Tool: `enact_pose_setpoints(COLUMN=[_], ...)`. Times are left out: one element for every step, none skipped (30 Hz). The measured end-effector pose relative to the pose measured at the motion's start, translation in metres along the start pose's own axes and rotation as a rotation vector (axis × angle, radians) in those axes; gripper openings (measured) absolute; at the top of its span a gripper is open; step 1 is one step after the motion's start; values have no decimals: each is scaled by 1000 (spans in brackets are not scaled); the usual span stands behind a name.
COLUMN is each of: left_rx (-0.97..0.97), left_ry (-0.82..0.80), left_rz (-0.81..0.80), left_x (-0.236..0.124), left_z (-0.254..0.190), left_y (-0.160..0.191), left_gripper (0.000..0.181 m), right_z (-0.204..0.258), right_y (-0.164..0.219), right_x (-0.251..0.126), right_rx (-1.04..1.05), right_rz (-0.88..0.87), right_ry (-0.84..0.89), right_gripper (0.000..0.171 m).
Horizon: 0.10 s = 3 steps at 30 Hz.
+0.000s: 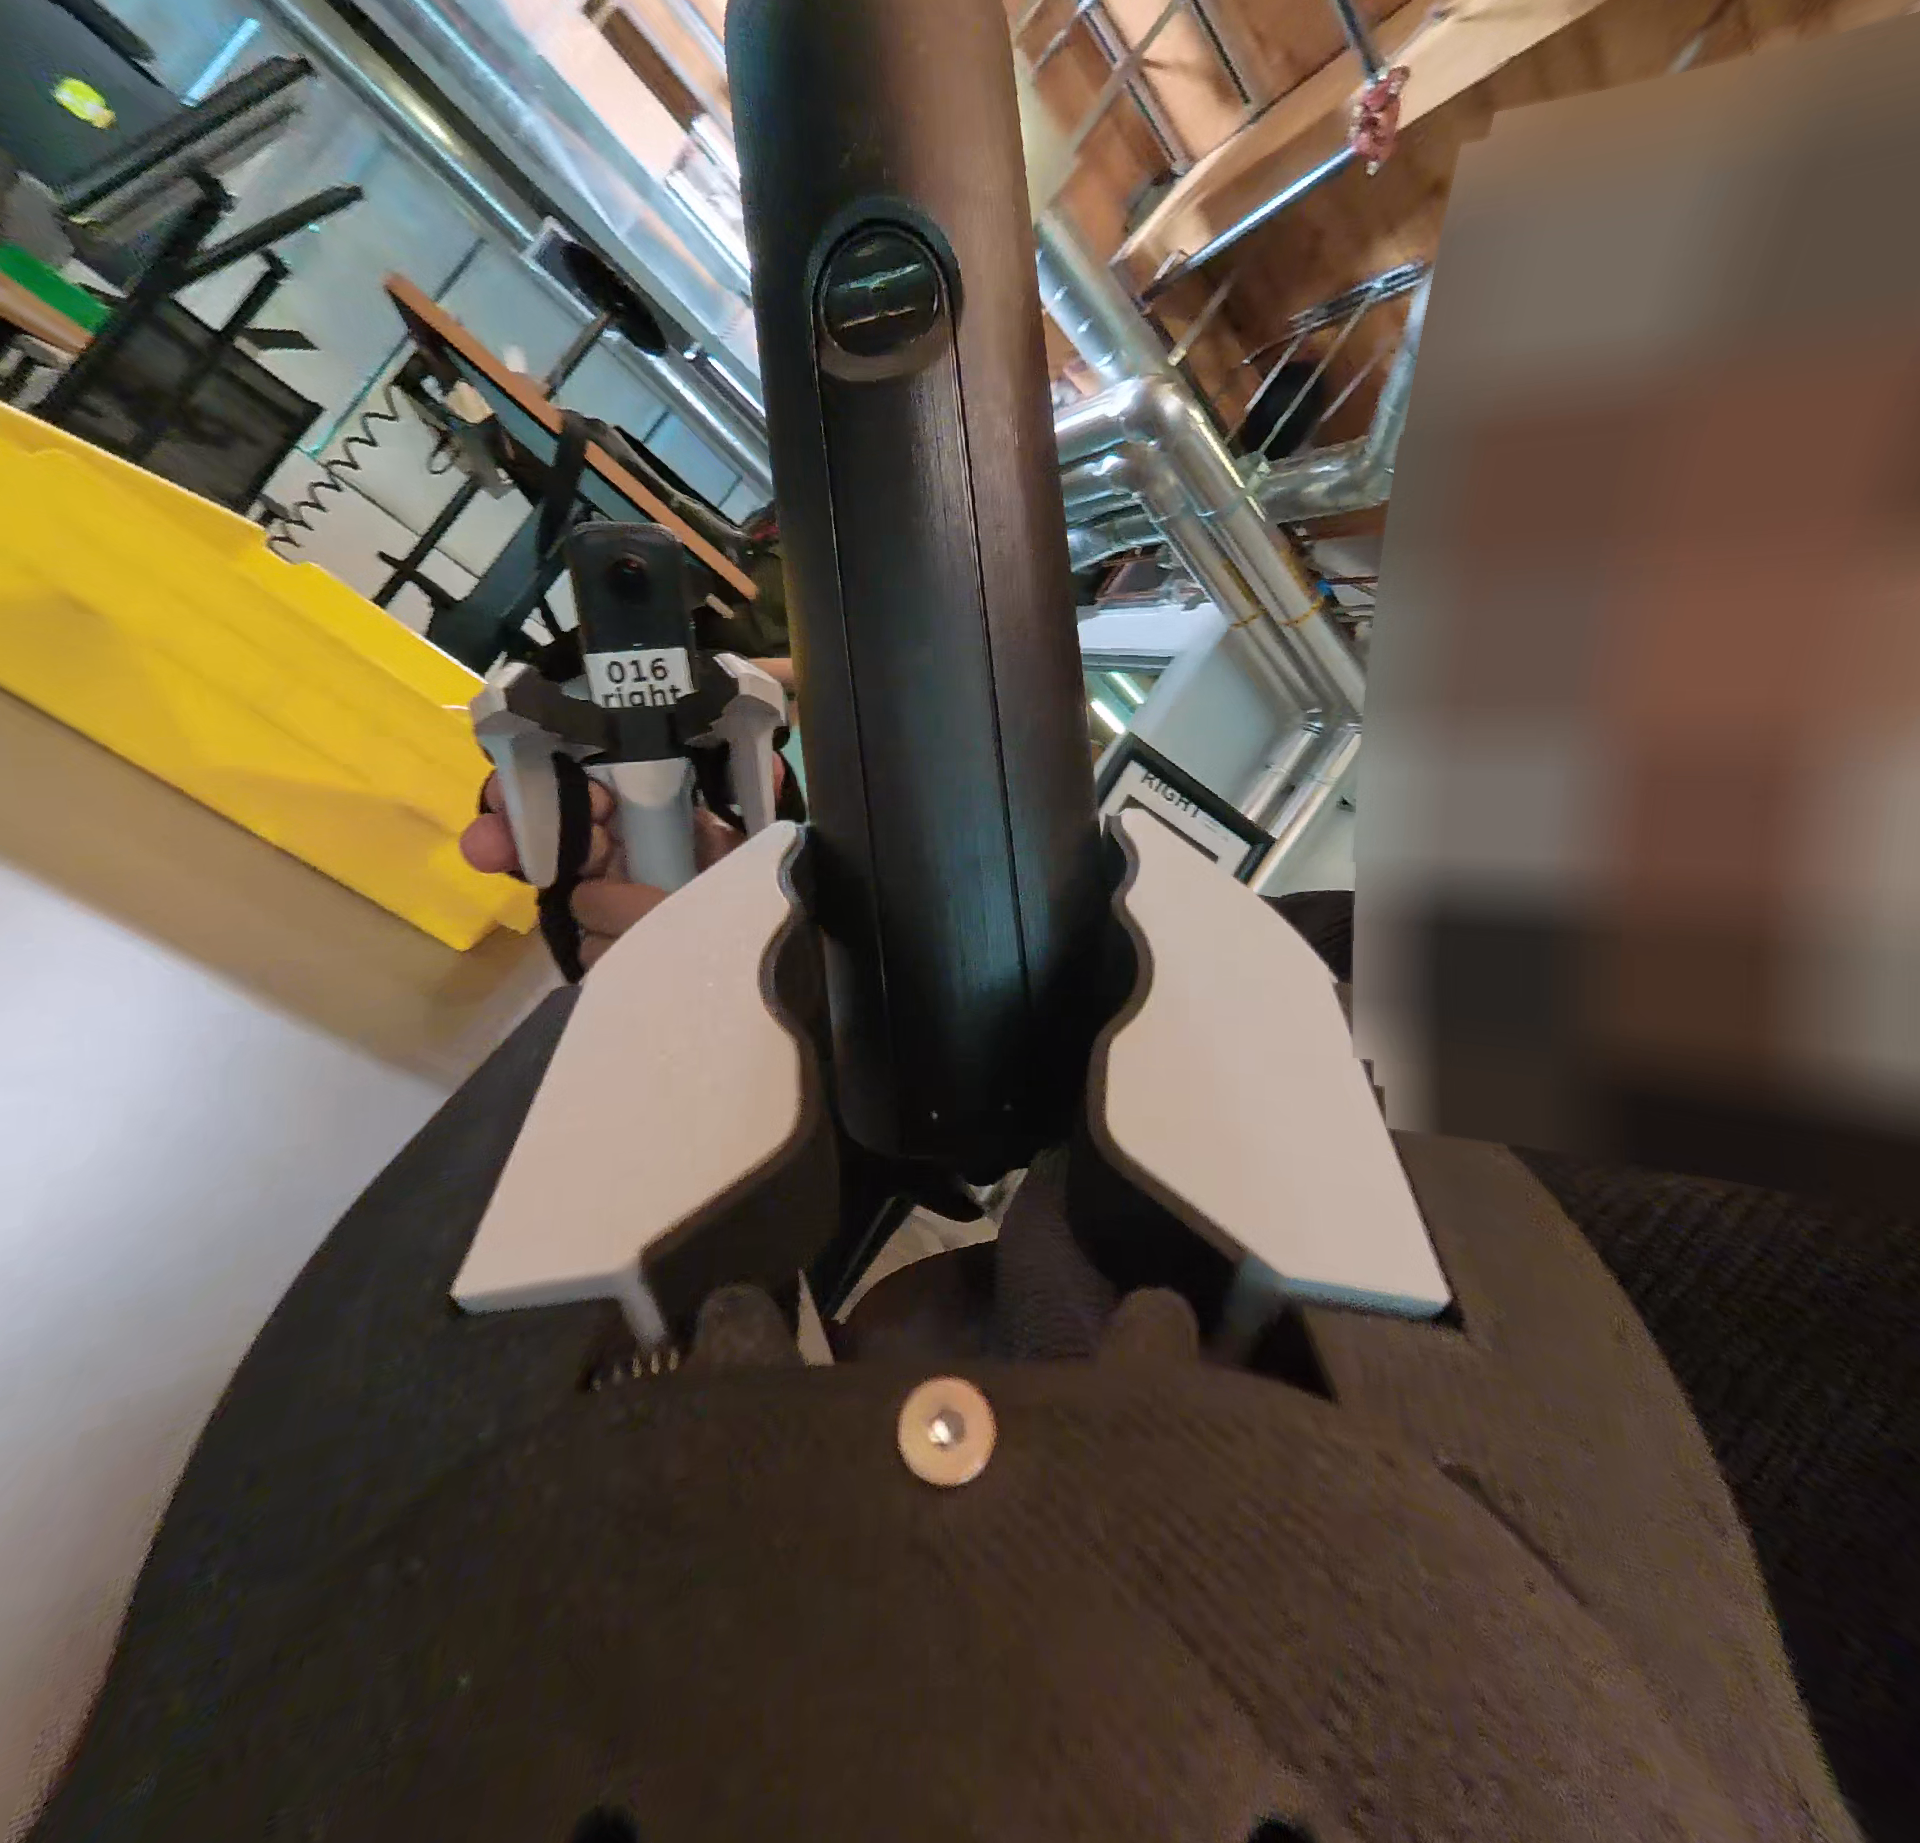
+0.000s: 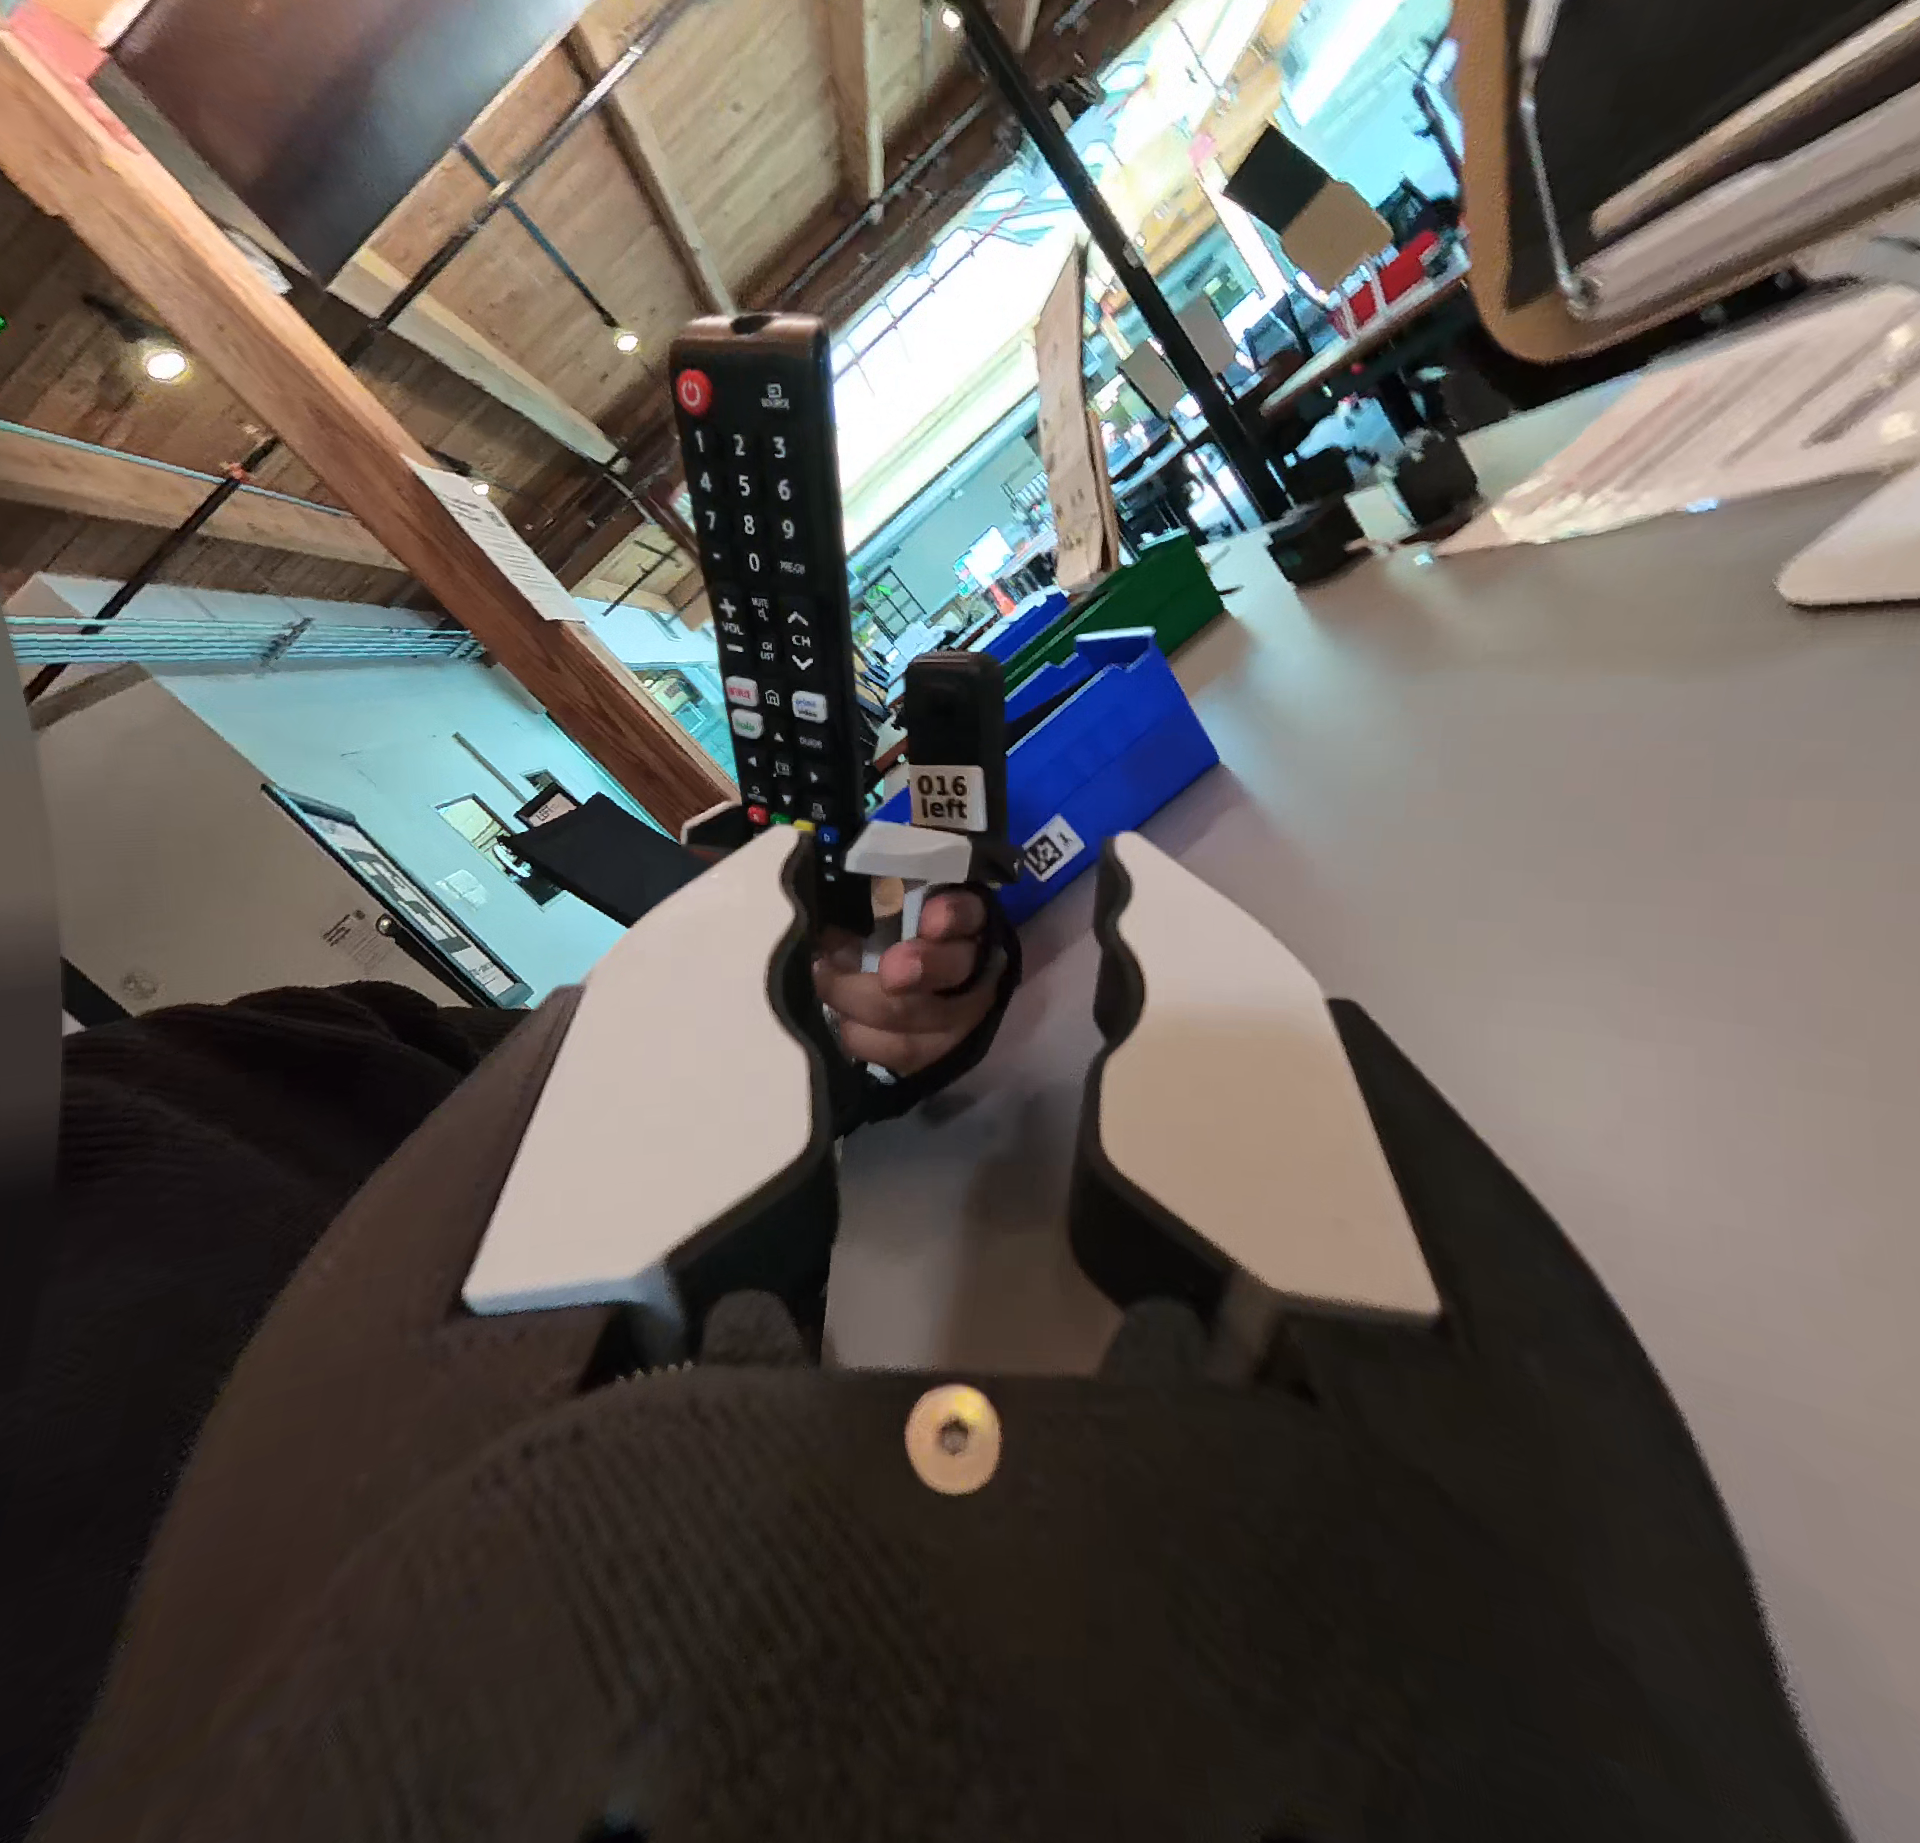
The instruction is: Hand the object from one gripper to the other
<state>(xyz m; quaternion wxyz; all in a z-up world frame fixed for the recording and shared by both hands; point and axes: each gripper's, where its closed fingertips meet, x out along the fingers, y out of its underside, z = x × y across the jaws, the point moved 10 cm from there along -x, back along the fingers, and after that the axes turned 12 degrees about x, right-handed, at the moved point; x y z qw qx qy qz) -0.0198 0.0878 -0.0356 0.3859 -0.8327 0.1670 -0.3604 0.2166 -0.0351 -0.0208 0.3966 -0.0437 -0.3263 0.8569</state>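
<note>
Yellow plastic bin (image 1: pixel 239 671): far left of the left wrist view, resting on the pale counter (image 1: pixel 156 1066), with the distant right tool (image 1: pixel 623 754) just beside its near corner; a person's fingers wrap that tool's handle.

Black remote control (image 1: pixel 914 650): centre of the left wrist view, back side toward the camera (a recessed oval catch shows on the battery cover). It stands upright, lower end seated between the grey fingers (image 1: pixel 644 1097) of the left tool (image 1: pixel 951 962), which is clamped on both of its sides. Its upper end runs off the top edge of the view.

Blurred patch: right side of the same view, over a person; dark knitted sleeve below it.

Right wrist view, same order. Dark sleeve (image 2: pixel 239 1097): lower left. Remote control (image 2: pixel 764 588): left of centre, button face toward the camera, red power key at top, held upright above the counter by the left tool (image 2: pixel 831 848), partly hidden behind the near finger. A hand (image 2: pixel 914 983) grips that tool's handle.

Right tool (image 2: pixel 951 972): foreground, fingers (image 2: pixel 665 1087) spread apart with bare counter (image 2: pixel 1558 858) showing between them; nothing gripped. It is near the remote but apart from it.

Blue bin (image 2: pixel 1112 744): right of the left tool, on the counter. Green bin (image 2: pixel 1153 588): just behind the blue one.
</note>
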Motion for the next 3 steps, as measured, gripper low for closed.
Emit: enact_pose_setpoints(left_rx=[-5, -14, -23], left_ry=[19, 38, 55], left_rz=[-3, -5, -10], left_x=[2, 5, 7], left_z=[-2, -3, -5], left_y=[1, 3, 5], left_gripper=[52, 53, 53], right_z=[1, 3, 5], right_y=[2, 5, 7], right_x=[4, 8, 12], right_rx=[-28, -63, -97], right_rz=[-10, -23, -40], right_ry=[-25, -62, -104], right_gripper=[52, 52, 52])
